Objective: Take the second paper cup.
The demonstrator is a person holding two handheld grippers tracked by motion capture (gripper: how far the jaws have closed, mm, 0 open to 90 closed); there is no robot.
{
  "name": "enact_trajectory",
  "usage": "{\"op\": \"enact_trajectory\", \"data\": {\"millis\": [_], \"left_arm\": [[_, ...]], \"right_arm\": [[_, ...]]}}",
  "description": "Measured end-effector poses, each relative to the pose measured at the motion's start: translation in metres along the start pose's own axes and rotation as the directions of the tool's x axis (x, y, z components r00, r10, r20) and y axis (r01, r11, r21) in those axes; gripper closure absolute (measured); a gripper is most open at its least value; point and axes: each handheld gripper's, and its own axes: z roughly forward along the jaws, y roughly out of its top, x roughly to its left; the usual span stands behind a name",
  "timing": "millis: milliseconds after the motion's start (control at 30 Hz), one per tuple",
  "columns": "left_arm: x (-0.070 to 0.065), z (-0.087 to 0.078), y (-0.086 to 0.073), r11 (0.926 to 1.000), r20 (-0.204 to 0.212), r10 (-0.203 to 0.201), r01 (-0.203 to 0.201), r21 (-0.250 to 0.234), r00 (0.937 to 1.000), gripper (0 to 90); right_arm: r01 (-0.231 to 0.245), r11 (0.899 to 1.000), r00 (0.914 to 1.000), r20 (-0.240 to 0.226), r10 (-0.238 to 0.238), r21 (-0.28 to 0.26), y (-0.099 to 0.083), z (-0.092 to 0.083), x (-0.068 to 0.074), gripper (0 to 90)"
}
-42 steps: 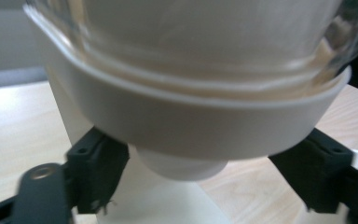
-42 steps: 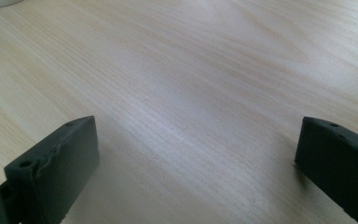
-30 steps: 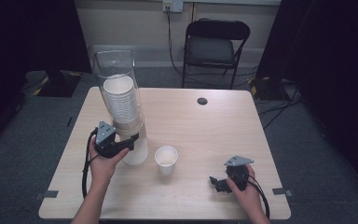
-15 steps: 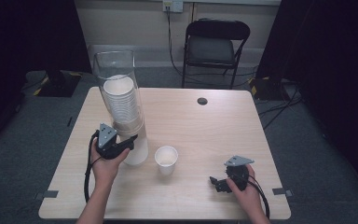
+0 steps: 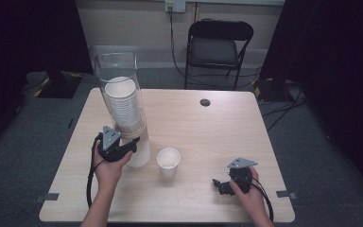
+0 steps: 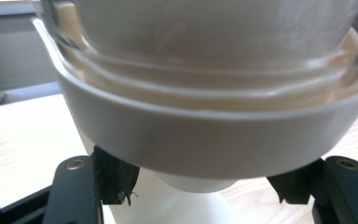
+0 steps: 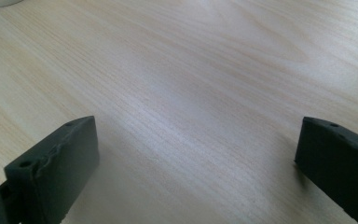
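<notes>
A clear tube dispenser [image 5: 119, 71] holds a stack of white paper cups [image 5: 123, 106] above a white collar [image 5: 142, 152], [image 6: 205, 140]. My left gripper [image 5: 131, 146] reaches in under that collar at the table's left. Its jaws have just been closing, and they stand on either side of the lowest cup [image 6: 200, 183], which pokes out below. The pads [image 6: 117, 179] press on its sides, so my left gripper [image 6: 203, 186] is shut on it. A single paper cup [image 5: 168, 161] stands upright just right of the dispenser. My right gripper [image 5: 220, 185], [image 7: 196, 158] rests open near the front right, with bare wood between its jaws.
The light wooden table [image 5: 217, 127], [image 7: 191, 70] has a dark cable hole [image 5: 205, 102] at the back. A black folding chair [image 5: 220, 45] stands behind the table. Each gripper trails a cable toward the front edge.
The left gripper's jaws have drawn in around the lowest cup under the dispenser. Both hands stay where they were, and the loose cup has not moved.
</notes>
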Motion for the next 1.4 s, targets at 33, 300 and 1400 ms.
{"op": "enact_trajectory", "data": {"millis": [33, 300, 1400], "left_arm": [[-0.001, 0.001, -0.001, 0.9998, -0.011, 0.016, -0.016, 0.015, 0.9998, 34.9], [-0.003, 0.001, -0.001, 0.9995, -0.016, 0.024, -0.024, 0.022, 0.9996, 35.1], [-0.01, -0.018, -0.07, 0.9447, 0.103, 0.079, -0.107, 0.31, 0.9915, 36.2]], "right_arm": [[-0.001, 1.0, 1.0, 0.001, 0.001, 0.0, 0.0, 0.0, 0.0, 0.0], [0.0, 1.0, 1.0, 0.0, 0.0, 0.0, 0.0, 0.0, 0.0, 0.0], [0.001, 1.0, 1.0, 0.001, -0.001, 0.002, 0.001, 0.001, 0.0, 0.0]]}}
